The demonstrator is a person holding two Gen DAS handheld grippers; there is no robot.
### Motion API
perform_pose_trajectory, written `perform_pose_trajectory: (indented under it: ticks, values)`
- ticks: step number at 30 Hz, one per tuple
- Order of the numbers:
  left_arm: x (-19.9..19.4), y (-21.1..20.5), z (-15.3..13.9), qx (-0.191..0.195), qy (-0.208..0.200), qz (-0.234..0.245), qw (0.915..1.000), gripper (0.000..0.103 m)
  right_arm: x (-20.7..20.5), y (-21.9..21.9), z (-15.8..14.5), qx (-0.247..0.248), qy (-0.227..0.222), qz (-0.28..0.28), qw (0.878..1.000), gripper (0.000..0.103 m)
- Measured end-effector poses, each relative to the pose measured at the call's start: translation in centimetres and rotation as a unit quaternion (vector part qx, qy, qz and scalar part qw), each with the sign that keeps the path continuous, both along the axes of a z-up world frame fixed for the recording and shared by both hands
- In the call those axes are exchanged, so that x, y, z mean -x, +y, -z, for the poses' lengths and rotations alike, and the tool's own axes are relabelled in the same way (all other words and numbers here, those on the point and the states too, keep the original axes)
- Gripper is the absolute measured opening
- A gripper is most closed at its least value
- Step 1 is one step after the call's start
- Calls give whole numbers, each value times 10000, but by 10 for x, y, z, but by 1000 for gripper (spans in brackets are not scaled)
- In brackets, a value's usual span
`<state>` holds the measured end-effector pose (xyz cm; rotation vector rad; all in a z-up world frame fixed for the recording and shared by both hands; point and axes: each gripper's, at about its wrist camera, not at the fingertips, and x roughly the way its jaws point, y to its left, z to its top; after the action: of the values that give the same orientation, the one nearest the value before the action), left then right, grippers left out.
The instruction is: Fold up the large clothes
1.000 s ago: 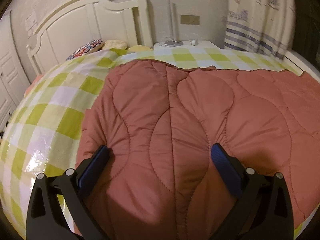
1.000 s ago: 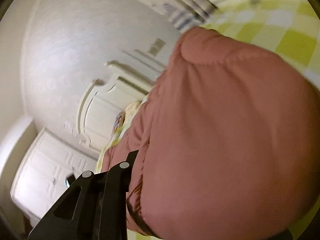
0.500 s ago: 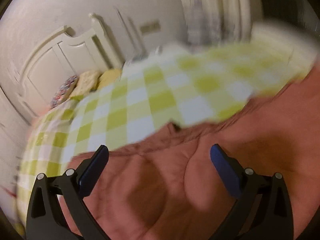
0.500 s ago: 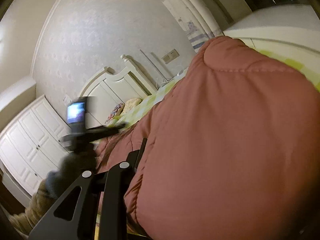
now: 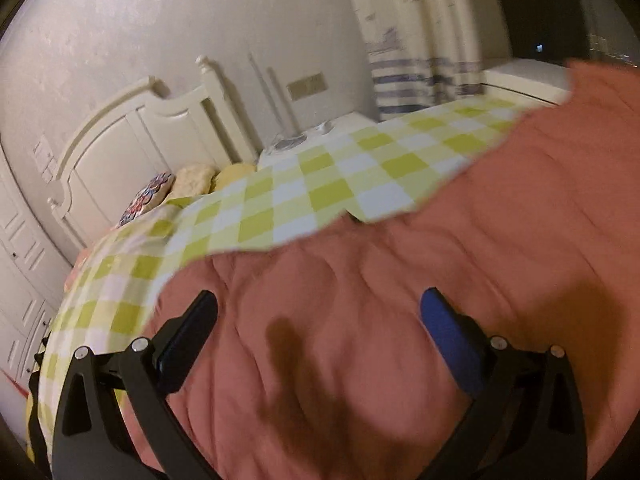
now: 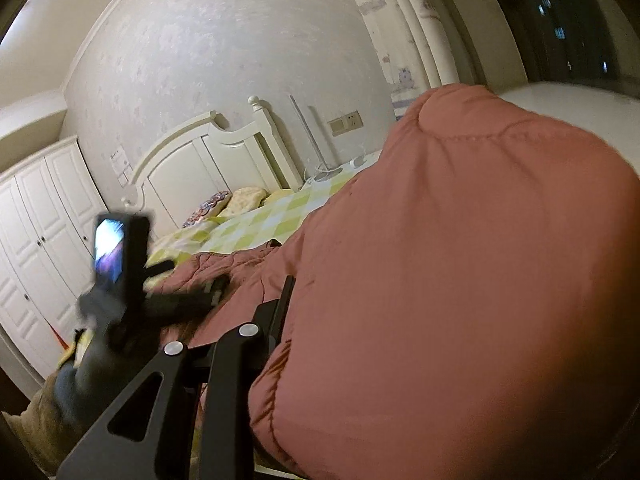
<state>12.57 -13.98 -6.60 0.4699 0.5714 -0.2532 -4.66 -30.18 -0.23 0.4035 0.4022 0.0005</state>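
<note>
quilted coat [image 5: 360, 340] flat across near edge of bed [image 5: 320, 184], one bulky part lifted clear | vs a second ago your right gripper [image 6: 288, 292] rolled and raised its fold, so fold-over is under way | its fingers pinch that padding | your left gripper [image 5: 320, 320] swung sideways, fingers spread, holding nothing, hovering above coat

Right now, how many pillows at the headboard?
3, in a row below the headboard: patterned pillow nearest the wardrobe side, cream pillow in the middle, yellow pillow beside it. The checked cover may hide more.
</note>
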Motion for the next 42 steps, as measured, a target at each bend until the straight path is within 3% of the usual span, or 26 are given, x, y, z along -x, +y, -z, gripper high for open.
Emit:
perform_pose_trajectory:
  ticks: [3, 5, 8, 10, 11, 13, 17, 21, 26, 27, 29, 30, 34, 37, 40, 42]
  values:
    - [32, -2, 28, -148, -182, 138, 9996, 101, -5, 18, -7, 211, 32, 19, 9998, 37]
    - [31, 0, 31, -70, -203, 147, 9997, 101, -7, 34, -14, 485, 42, 97, 9988, 37]
    - [26, 8, 24, 89, 212, 475, 9986, 99, -18, 59, -29, 983, 78, 248, 9948, 37]
    - [26, 29, 9, 476, 555, 913, 9931, 99, -22, 79, -39, 1392, 125, 342, 9896, 37]
    - [29, 40, 3, 666, 577, 915, 9919, 100, -23, 86, -42, 1546, 125, 379, 9872, 37]
    - [22, 85, -15, 1190, 378, 483, 9910, 100, -29, 108, -48, 2027, 154, 511, 9778, 37]
    - [-6, 188, -29, 1960, 107, -595, 9787, 100, -44, 164, -49, 3274, 234, 696, 9420, 37]
    - [-9, 289, -40, 2756, -121, -1444, 9503, 100, -74, 246, -34, 4871, 250, 526, 8714, 38]
    - [2, 334, -43, 2811, -223, -1776, 9428, 100, -121, 357, 26, 6194, 289, -390, 7836, 42]
    - [4, 339, -42, 2807, -222, -1837, 9418, 100, -129, 383, 57, 6584, 382, -727, 7482, 44]
    - [7, 350, -42, 2789, -223, -1902, 9410, 100, -133, 410, 105, 7313, 230, -838, 6765, 51]
    - [10, 355, -42, 2786, -221, -1907, 9410, 100, -134, 415, 123, 7519, 84, -821, 6541, 51]
    - [8, 357, -58, 2820, -99, -1439, 9485, 100, -133, 400, 120, 7392, -88, -1046, 6653, 50]
    - [-5, 327, -85, 2833, 95, -727, 9562, 101, -113, 394, 123, 7404, -206, -1008, 6643, 50]
    - [-30, 286, -111, 2830, 491, 16, 9579, 101, -112, 387, 123, 7367, -284, -1011, 6680, 50]
    - [-45, 263, -122, 2630, 516, 131, 9633, 101, -111, 377, 110, 7058, -433, -1043, 6994, 44]
